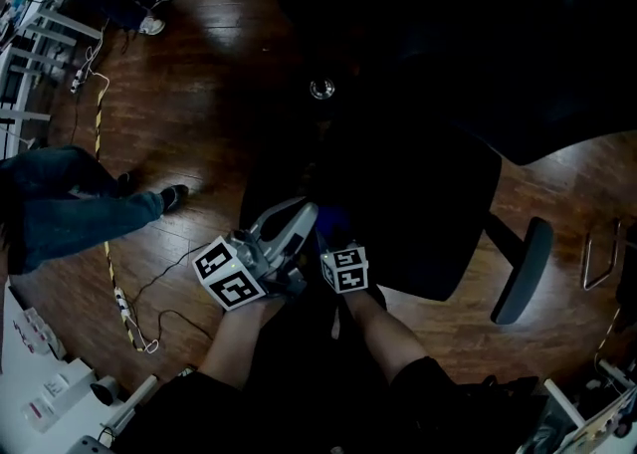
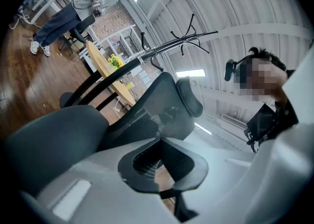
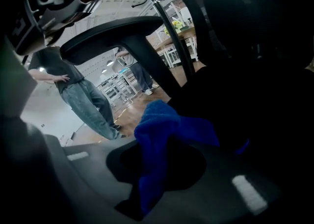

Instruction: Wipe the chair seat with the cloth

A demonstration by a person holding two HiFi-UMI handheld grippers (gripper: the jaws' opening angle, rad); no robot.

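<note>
blue cloth (image 3: 158, 145) in right gripper (image 3: 147, 188), barely visible overhead

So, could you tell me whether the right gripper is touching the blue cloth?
Touching. The right gripper view shows the right gripper's jaws shut on the cloth, which bunches out between them.

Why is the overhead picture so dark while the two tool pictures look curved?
Head view: underexposed, so the black office-chair seat melts into shadow, with glare streaks on the brown wooden floor. Left gripper view: bright, and the wide-angle lens bends the white ceiling beams. Right gripper view: dim and backlit; only the blue fluffy cloth stands out.
</note>
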